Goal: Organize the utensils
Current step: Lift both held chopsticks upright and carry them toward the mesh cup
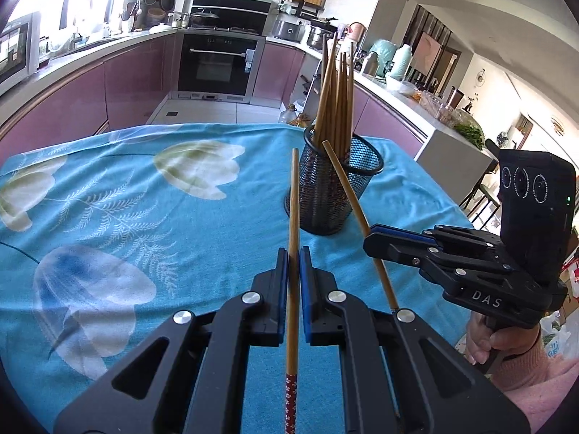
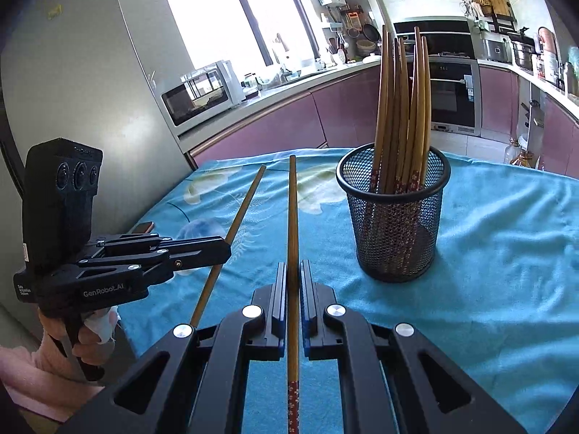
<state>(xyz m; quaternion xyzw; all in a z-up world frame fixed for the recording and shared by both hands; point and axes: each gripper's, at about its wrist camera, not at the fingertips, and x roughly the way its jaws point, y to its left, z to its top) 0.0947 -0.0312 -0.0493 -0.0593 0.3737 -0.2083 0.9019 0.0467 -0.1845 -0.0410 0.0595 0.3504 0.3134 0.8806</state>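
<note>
A black mesh cup [image 1: 327,184] stands on the blue flowered tablecloth [image 1: 144,217] and holds several wooden chopsticks [image 1: 336,90]. It also shows in the right wrist view [image 2: 396,217] with its chopsticks [image 2: 401,108]. My left gripper [image 1: 294,253] is shut on one chopstick [image 1: 294,199], tip forward, short of the cup. My right gripper [image 2: 293,267] is shut on another chopstick [image 2: 292,209]. In the left wrist view the right gripper [image 1: 376,235] sits at the right with its chopstick [image 1: 347,188] leaning toward the cup. In the right wrist view the left gripper [image 2: 226,247] is at the left with its chopstick [image 2: 242,209].
The table edge drops off behind the cup toward pink kitchen cabinets [image 1: 126,86] and an oven [image 1: 217,65]. A microwave [image 2: 199,90] sits on the counter at the left. A phone [image 2: 143,227] lies near the table's left edge.
</note>
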